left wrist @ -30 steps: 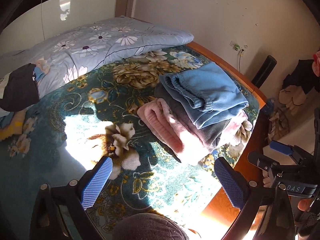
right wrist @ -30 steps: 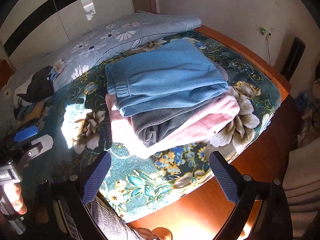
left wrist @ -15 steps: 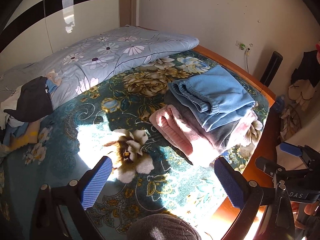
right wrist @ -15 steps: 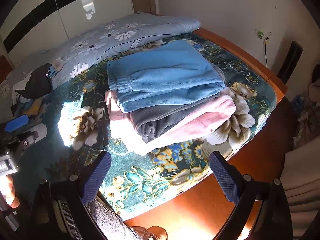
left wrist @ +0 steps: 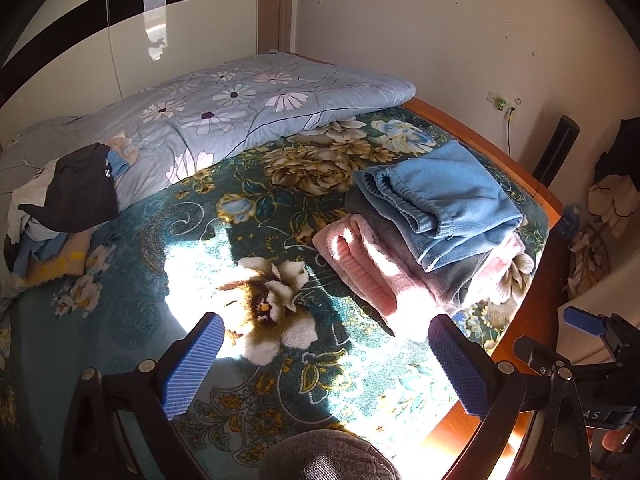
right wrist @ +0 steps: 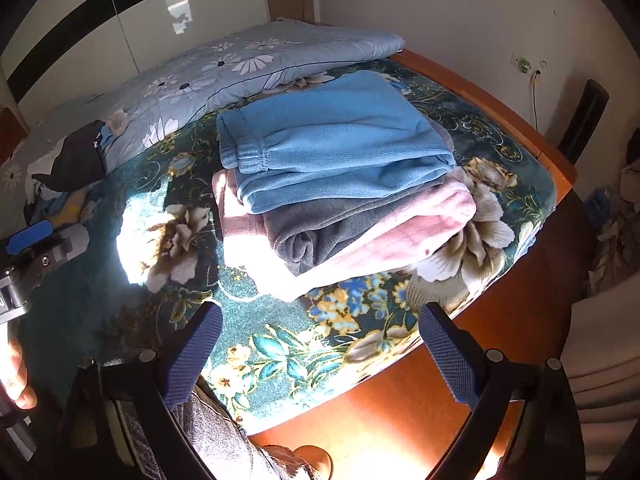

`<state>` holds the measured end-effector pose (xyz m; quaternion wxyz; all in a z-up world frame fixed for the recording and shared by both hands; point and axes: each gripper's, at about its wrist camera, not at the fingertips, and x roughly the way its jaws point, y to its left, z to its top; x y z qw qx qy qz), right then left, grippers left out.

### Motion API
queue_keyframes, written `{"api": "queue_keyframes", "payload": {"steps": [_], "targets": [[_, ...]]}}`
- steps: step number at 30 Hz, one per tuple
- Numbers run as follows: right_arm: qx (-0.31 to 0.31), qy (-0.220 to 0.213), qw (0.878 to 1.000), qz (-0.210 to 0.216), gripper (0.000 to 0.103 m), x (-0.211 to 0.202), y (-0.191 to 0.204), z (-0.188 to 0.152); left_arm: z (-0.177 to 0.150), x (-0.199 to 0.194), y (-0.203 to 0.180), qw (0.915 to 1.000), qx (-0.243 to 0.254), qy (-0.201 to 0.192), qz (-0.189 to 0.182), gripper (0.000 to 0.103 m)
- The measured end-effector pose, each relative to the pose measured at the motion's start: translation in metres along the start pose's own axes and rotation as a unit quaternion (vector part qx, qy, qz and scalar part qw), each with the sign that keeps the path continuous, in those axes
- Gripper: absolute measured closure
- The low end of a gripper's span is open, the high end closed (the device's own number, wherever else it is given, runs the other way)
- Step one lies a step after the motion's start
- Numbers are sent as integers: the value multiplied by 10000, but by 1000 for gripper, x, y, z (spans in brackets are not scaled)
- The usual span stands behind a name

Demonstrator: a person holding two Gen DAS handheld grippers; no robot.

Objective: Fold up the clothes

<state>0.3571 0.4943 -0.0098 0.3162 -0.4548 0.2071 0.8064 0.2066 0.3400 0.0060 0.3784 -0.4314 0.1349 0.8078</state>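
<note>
Nearest the lens: left gripper (left wrist: 326,364), jaws spread wide, nothing between the blue pads, held above the floral blanket (left wrist: 248,360) and clear of it. Right gripper (right wrist: 320,354), likewise spread and empty, poised over the near edge of the bed where blanket meets the wooden frame (right wrist: 400,400).

Just beyond the right gripper: finished stack of three folded garments. Pink garment (right wrist: 400,236) at the bottom, grey garment (right wrist: 320,232) in the middle, blue garment (right wrist: 340,148) on top with its elastic waistband facing left. Stack lying squarely on the blanket near the bed's right-hand corner, not touched by either tool.

Further back and to the left: loose heap of unfolded clothes (left wrist: 76,196), a black item uppermost with white, blue and yellow pieces underneath, resting against the light-blue flowered quilt (left wrist: 248,116). Well apart from both grippers.

Step in hand, by judgement: interval between garments. One stack complete, no item gripped, both tools free.

Next move, by judgement: reach across the blanket to the heap, most readily with the left gripper on that side. Pinch a single layer of the topmost item only; pieces are tangled, so risk of dragging several at once. Draw onto the open sunlit patch of blanket, spread flat, then take opposite edges with both grippers for the first fold.
</note>
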Motion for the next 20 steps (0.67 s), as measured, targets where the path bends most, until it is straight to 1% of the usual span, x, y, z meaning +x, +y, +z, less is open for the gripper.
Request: {"api": "queue_keyframes", "payload": {"steps": [2,7,17,20], "targets": [[3,18,10000,4,4,0,0,0,0,1,0,9999,-61,26,-94,0],[81,51,10000,19,4,2,-2,-1,1,2,0,10000,-53,26,-41,0],[120,118,9999,-15,4,5,0,-1,-2,3,2,9999,-113,70,-111,0],[127,121,9998,-9,4,5,1,0,-2,4,3,9999,-102,62,-65,0]]}}
